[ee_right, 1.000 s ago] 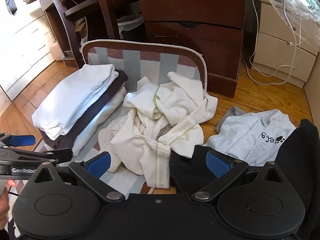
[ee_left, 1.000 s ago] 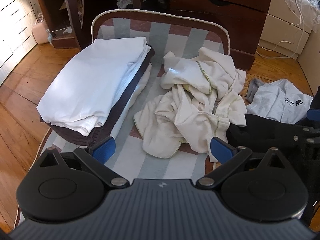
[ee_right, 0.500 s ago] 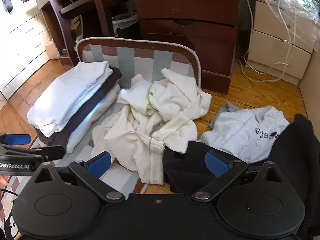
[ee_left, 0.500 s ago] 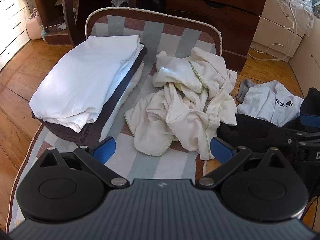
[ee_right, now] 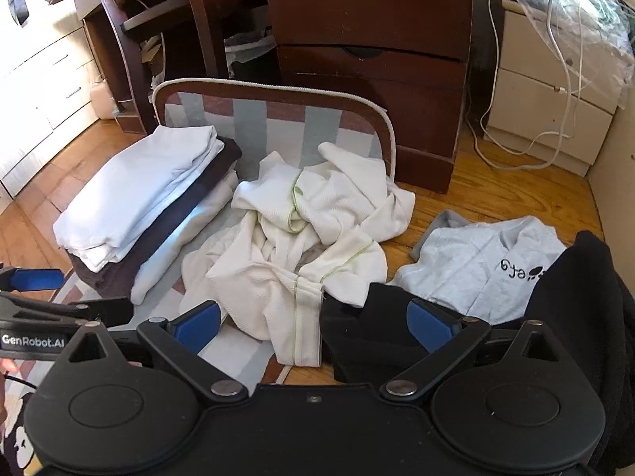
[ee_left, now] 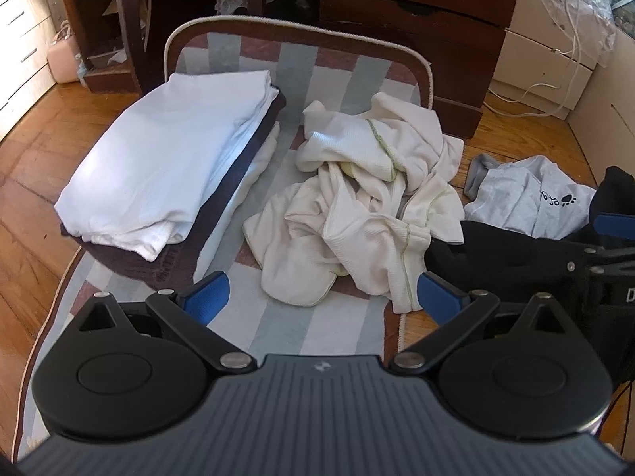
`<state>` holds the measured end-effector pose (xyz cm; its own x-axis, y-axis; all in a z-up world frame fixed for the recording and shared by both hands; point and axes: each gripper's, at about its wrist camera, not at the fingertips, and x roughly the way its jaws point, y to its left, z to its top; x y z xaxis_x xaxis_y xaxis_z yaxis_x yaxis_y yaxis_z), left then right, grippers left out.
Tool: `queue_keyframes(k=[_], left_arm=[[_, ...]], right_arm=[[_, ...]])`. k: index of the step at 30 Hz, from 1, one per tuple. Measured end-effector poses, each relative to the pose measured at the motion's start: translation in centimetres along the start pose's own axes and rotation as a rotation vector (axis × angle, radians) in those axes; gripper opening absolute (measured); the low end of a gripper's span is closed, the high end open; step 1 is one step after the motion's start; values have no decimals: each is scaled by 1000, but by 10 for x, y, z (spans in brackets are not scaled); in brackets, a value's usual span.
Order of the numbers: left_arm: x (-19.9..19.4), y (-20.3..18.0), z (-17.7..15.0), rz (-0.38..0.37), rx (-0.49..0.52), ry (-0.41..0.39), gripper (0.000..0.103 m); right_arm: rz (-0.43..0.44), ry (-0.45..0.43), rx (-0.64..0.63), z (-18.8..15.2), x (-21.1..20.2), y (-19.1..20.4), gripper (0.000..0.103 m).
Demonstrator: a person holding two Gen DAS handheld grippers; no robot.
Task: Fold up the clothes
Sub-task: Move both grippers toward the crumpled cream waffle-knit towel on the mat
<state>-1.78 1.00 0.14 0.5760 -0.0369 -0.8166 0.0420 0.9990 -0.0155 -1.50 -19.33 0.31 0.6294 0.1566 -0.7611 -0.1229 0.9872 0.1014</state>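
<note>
A crumpled cream waffle garment [ee_left: 365, 214] with green stitching lies on the striped mat [ee_left: 317, 325]; it also shows in the right wrist view [ee_right: 301, 246]. A folded stack of white and dark clothes [ee_left: 166, 174] sits at the mat's left, also in the right wrist view [ee_right: 143, 206]. A grey hoodie [ee_right: 484, 265] and a black garment [ee_right: 369, 325] lie on the floor at right. My left gripper [ee_left: 321, 297] is open and empty above the mat's near end. My right gripper [ee_right: 313, 323] is open and empty, held over the cream and black garments.
A dark wooden dresser [ee_right: 373, 39] stands behind the mat. White drawers [ee_right: 551, 107] with trailing cables stand at the right, more white drawers [ee_right: 43, 79] at the left. A desk leg [ee_left: 123, 23] and a pink jug [ee_left: 63, 59] are at the back left. The floor [ee_left: 31, 150] is wood.
Both grippers have drawn back and risen a little, so the mat and clothes look smaller and further off. The clothes have not moved. Both grippers stay open.
</note>
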Motion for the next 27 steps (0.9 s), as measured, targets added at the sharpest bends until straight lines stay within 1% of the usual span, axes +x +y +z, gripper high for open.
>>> queue_keyframes(k=[5, 7, 12, 14, 16, 20, 23, 26, 27], left_arm=[[1, 4, -3, 10, -15, 10, 102], [1, 4, -3, 14, -15, 13, 102], [1, 5, -3, 37, -15, 16, 102], [2, 6, -2, 44, -19, 17, 102], [3, 4, -2, 69, -16, 20, 102], [6, 1, -2, 71, -11, 26, 102], [9, 1, -1, 91, -11, 28, 102], [15, -5, 0, 144, 28, 10, 101], [18, -6, 1, 148, 33, 3, 101]], right_arm=[[4, 22, -8, -1, 10, 4, 101], [-8, 12, -15, 1, 12, 8, 101], [13, -20, -38, 5, 11, 18, 101], [15, -20, -41, 5, 12, 19, 101], [11, -14, -46, 4, 14, 20, 101], [-2, -9, -55, 4, 20, 21, 101], [11, -10, -50, 5, 22, 21, 101], [15, -11, -47, 6, 23, 19, 101], [20, -19, -45, 7, 24, 17, 101]])
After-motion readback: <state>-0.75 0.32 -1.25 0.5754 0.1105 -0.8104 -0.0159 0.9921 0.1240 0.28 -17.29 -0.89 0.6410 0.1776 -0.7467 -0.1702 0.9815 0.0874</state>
